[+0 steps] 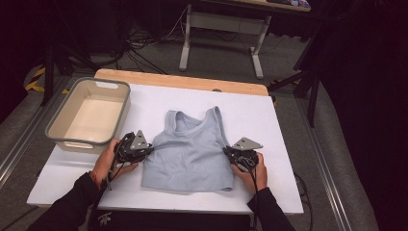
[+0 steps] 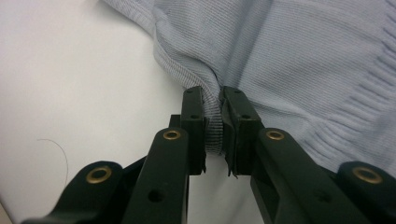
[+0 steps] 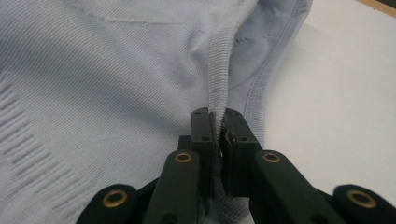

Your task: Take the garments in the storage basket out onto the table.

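A light blue ribbed tank top [image 1: 190,151] lies flat on the white table top [image 1: 269,120], neck toward the far side. My left gripper [image 1: 150,148] is shut on the top's left side edge, just under the armhole. In the left gripper view, a fold of ribbed fabric [image 2: 212,126] is pinched between the black pads. My right gripper [image 1: 226,151] is shut on the right side edge at the same height. The right gripper view shows the ribbed hem [image 3: 218,93] running down into its closed jaws.
A grey plastic bin [image 1: 67,130] with a pale inside stands on the table's left, just beyond my left hand. A wooden strip [image 1: 183,81] borders the far edge. Desk legs [image 1: 185,45] and cables lie on the floor behind.
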The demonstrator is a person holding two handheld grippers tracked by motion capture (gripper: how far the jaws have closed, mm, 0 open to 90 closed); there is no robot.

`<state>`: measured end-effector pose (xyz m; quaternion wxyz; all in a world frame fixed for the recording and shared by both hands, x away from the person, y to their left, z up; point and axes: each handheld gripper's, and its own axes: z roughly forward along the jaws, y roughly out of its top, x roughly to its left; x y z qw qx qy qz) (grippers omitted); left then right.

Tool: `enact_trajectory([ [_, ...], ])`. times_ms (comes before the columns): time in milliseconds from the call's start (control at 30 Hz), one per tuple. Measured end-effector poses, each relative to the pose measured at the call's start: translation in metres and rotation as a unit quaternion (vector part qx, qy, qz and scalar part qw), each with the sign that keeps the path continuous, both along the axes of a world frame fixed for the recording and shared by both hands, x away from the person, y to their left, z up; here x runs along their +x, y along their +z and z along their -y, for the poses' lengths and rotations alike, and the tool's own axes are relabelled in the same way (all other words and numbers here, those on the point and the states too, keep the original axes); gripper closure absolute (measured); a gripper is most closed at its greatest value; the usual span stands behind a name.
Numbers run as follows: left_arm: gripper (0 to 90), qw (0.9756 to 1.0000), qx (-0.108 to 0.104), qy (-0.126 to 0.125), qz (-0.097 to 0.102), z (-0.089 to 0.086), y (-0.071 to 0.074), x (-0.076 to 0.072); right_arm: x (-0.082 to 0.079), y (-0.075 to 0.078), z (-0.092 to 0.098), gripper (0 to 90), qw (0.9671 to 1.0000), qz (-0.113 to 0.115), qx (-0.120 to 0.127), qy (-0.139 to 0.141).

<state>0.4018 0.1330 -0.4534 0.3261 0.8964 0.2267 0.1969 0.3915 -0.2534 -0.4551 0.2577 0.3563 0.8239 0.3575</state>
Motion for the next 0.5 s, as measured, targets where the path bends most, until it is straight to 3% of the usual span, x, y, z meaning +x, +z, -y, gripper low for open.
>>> enact_trajectory([
  [133,80.2,1.0,0.005,0.002,0.002,0.0,0.0,0.0,0.0,-0.001,0.0,83.5,1.0,-0.005,-0.001,-0.001],
  [267,81.4,0.9998,0.007,0.005,0.021,-0.002,0.006,-0.001,-0.001,0.001,0.0,83.8,1.0,-0.001,0.0,-0.002],
  [500,81.8,0.9988,-0.021,0.019,0.041,-0.008,0.022,-0.006,-0.006,0.012,0.001,85.3,0.9997,0.022,0.01,-0.005],
])
